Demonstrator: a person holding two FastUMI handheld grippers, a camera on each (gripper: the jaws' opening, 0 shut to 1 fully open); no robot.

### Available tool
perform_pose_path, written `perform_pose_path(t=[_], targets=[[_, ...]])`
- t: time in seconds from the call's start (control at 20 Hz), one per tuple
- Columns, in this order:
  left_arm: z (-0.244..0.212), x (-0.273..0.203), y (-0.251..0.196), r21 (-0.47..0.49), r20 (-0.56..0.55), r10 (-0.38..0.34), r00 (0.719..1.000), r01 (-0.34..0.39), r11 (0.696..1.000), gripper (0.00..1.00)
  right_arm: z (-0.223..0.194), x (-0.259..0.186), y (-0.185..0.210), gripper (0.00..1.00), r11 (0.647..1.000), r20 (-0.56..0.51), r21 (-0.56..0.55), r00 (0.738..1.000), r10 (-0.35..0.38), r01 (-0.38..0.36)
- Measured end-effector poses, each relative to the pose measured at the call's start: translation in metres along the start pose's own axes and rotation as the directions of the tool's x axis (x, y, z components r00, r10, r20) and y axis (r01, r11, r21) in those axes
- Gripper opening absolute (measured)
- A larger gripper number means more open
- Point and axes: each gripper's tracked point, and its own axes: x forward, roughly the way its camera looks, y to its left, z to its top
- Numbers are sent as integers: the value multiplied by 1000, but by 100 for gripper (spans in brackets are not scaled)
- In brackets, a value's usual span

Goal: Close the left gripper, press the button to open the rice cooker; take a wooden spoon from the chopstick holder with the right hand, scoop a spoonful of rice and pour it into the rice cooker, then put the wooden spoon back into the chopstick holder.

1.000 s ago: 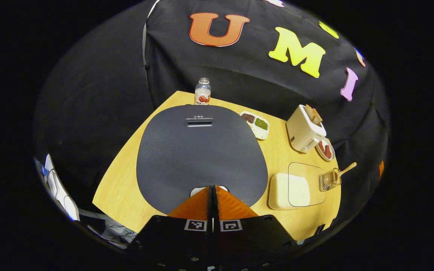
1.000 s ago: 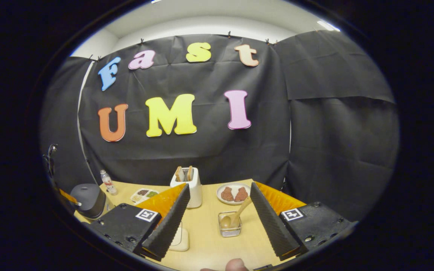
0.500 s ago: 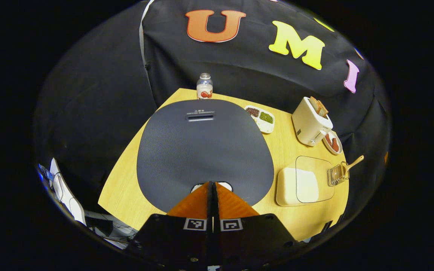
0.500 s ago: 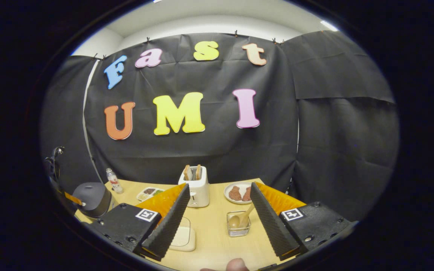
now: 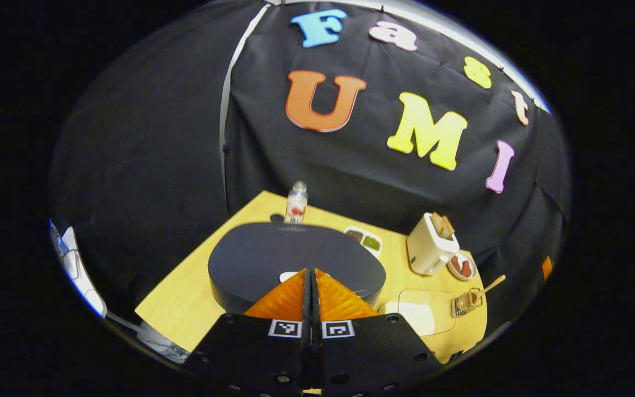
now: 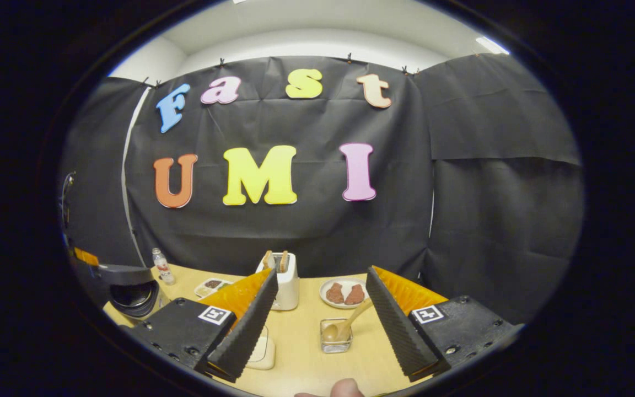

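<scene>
The rice cooker point(image 5: 273, 259) has a dark grey lid with a fine woven texture. The desk point(image 5: 185, 303) is pale yellow wood grain. The toaster point(image 6: 286, 278) is cream, holding brown toast. A white plate point(image 6: 329, 300) carries reddish-brown pieces. The divided tray point(image 5: 366, 241) is white, with brown and green fillings. The wooden spoon point(image 6: 345, 325) is light tan in a clear chopstick holder point(image 6: 335, 343). The bottle point(image 5: 296, 203) is clear with a red-and-white label.

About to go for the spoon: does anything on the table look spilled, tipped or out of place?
Nothing stands out. The rice cooker has its lid raised, the wooden spoon leans in the chopstick holder, and the toaster and bottle stand upright on the table.
</scene>
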Motion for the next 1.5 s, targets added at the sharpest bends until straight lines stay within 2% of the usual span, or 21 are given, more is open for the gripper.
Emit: perform_pose_path(t=[0.15, 0.4, 0.6, 0.75, 0.9, 1.1, 1.45, 1.5], targets=[[47, -13, -4, 52, 146, 3, 989, -11, 999, 0, 1, -3, 0, 100, 1000, 5, -3, 1000, 4, -4], [64, -29, -28, 67, 236, -50, 970, 35, 997, 3, -3, -1, -6, 100, 1000, 1, -10, 1000, 4, -4], [57, -40, -55, 80, 263, -95, 960, 77, 994, 88, -16, 6, -22, 100, 999, -16, -36, 1000, -13, 12], [57, -50, -73, 73, 310, -84, 947, 65, 995, 97, -35, 21, -36, 100, 999, -66, -22, 997, -30, 29], [50, -58, -89, 99, 337, -90, 937, 60, 993, 95, -61, 44, -49, 100, 998, -130, 31, 991, -42, 47], [48, -53, -108, 119, 328, -99, 940, 62, 991, 95, -108, 87, -67, 100, 993, -232, 80, 971, -62, 82], [46, -16, -121, 111, 273, -38, 961, 7, 994, 95, -195, 159, -79, 100, 981, -421, 176, 907, 2, 80], [46, -13, -123, 113, 264, -32, 964, 2, 994, 94, -205, 169, -79, 97, 979, -438, 190, 899, 15, 76]])
